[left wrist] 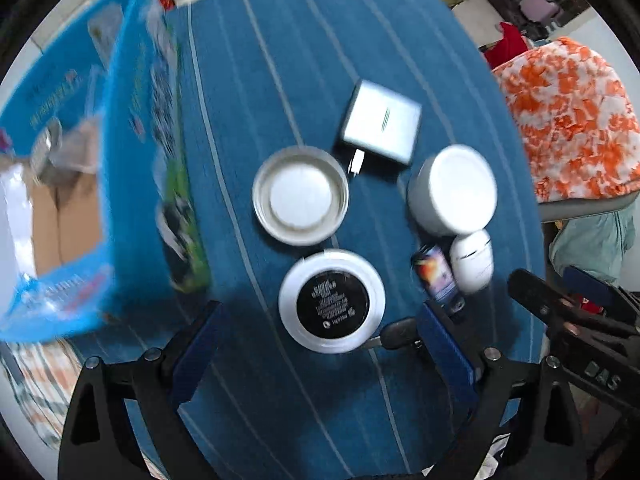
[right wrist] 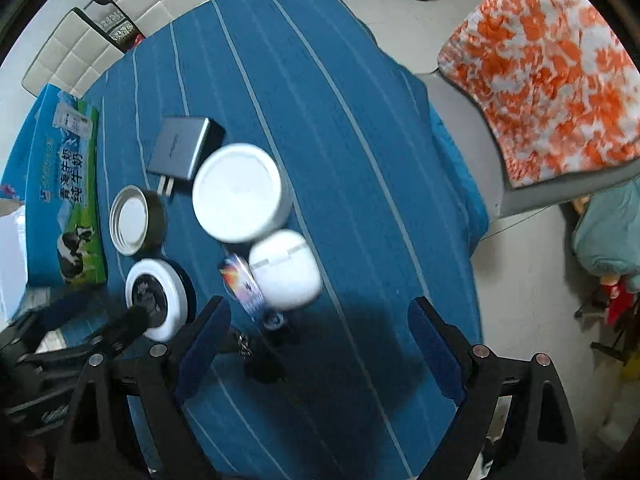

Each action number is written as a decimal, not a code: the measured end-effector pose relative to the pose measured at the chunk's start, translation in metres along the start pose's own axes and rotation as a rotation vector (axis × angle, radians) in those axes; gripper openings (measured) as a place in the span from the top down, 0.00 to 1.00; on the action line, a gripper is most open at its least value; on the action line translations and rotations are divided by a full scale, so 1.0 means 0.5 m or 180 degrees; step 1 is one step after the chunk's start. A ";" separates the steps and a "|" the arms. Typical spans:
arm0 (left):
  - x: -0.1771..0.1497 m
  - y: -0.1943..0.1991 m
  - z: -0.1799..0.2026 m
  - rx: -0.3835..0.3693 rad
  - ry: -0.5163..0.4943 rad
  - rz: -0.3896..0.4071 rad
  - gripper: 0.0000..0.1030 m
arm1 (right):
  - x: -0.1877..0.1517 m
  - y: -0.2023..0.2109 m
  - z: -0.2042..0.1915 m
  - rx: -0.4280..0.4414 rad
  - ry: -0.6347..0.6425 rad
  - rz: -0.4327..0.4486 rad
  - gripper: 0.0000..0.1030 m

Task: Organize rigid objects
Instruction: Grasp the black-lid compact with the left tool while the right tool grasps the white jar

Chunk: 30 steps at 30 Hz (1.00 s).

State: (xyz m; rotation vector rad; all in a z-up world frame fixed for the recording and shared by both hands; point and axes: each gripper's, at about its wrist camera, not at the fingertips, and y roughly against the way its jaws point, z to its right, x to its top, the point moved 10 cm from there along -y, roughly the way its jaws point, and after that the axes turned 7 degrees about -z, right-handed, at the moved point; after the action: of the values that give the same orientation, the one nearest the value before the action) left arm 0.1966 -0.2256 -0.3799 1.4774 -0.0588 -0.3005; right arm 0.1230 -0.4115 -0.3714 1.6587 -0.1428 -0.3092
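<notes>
Left wrist view: the left gripper [left wrist: 320,344] hangs over the blue striped counter [left wrist: 304,60] with its fingers [left wrist: 198,344] spread wide and nothing between them. Just beyond them sits a round tin with a black label [left wrist: 332,300]. Past the tin lies an open metal lid [left wrist: 300,195], and beyond that a grey charger [left wrist: 380,123]. Right of the tin are a white jar [left wrist: 454,190], a white earbud case [left wrist: 472,261] and a small colourful tube [left wrist: 438,276]. A blue carton [left wrist: 120,140] stands left of the tin.

Right wrist view: the right gripper [right wrist: 320,344] also has its fingers [right wrist: 434,344] wide apart and empty. The earbud case [right wrist: 286,270] lies just ahead of them, touching the tube [right wrist: 246,286], with the white jar [right wrist: 238,192] behind it. The tin [right wrist: 156,300], lid [right wrist: 136,220] and charger [right wrist: 182,148] lie left of the case.
</notes>
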 end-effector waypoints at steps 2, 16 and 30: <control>-0.010 -0.030 0.009 0.0010 0.0004 -0.0096 0.07 | -0.003 -0.009 0.019 -0.0006 -0.0051 0.0012 0.10; 0.002 -0.106 0.011 0.0220 0.0259 0.0016 0.29 | 0.114 -0.061 -0.101 0.0332 0.0026 0.0115 0.11; -0.046 -0.103 0.012 0.0056 0.0345 0.0010 0.29 | 0.086 -0.127 -0.032 -0.0169 0.0116 -0.0309 0.32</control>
State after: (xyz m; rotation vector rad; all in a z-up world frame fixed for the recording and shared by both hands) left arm 0.1649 -0.2292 -0.4267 1.5085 0.0232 -0.2174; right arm 0.1629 -0.4007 -0.4378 1.6204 -0.0263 -0.3530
